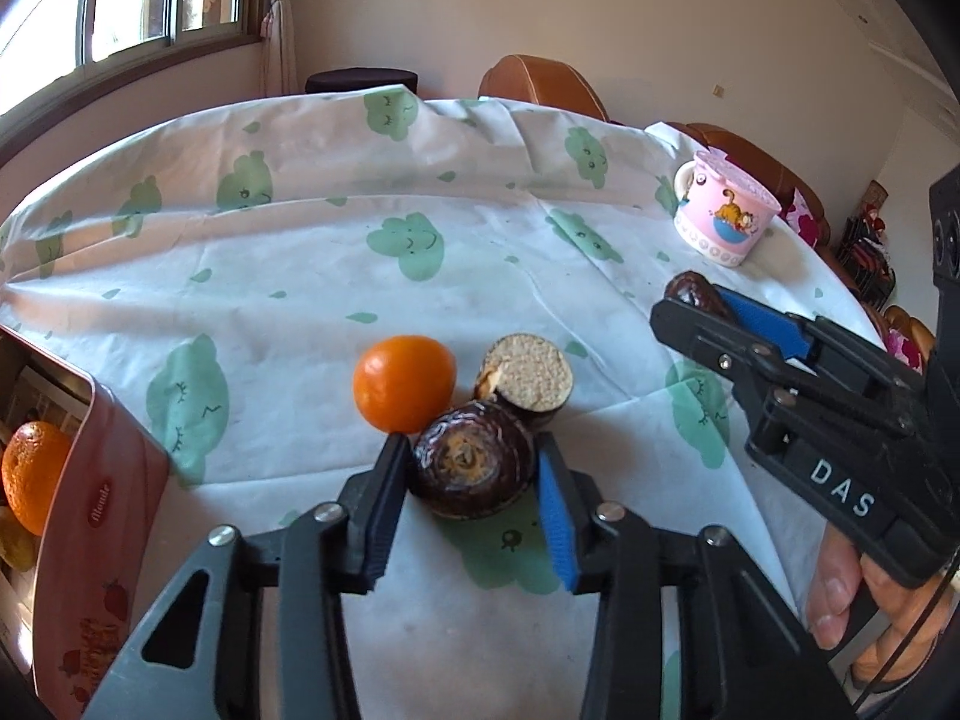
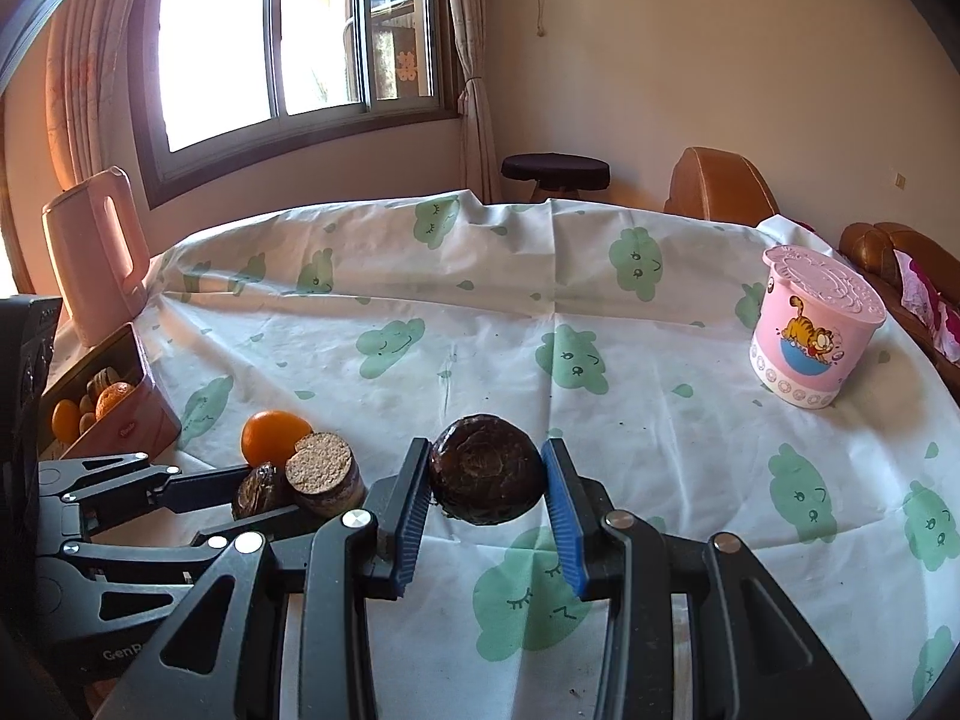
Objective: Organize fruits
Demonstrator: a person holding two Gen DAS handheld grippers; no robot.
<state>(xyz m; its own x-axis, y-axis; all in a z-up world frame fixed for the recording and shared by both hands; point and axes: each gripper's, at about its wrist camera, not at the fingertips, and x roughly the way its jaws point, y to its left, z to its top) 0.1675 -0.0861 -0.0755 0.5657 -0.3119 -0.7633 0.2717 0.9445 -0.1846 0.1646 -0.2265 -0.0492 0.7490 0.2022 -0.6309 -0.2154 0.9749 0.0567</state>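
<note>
Fruit first: the dark round fruit (image 1: 474,463) lies on the surface (image 1: 360,240) between the pads of the left tongs (image 1: 474,480), which look pinched onto its sides, touching the cut fruit (image 1: 528,373) behind it and just beside the orange (image 1: 403,383). Over on the right, the right tongs (image 2: 487,489) pinch a second dark fruit (image 2: 487,469), held clear of the cloth. Best play for the left, as I read it: keep the squeeze centred on that rounded body and lift straight up before swinging, because the orange and the cut fruit sit so close that a sideways drag would knock them rolling. The pink tin (image 1: 102,516) at the left edge, already holding an orange fruit (image 1: 33,474), looks like the destination; its raised rim needs clearing. The pink cup (image 2: 810,330) sits well apart on the far right, and the pink jug (image 2: 96,252) stands behind the tin, neither in the way.
</note>
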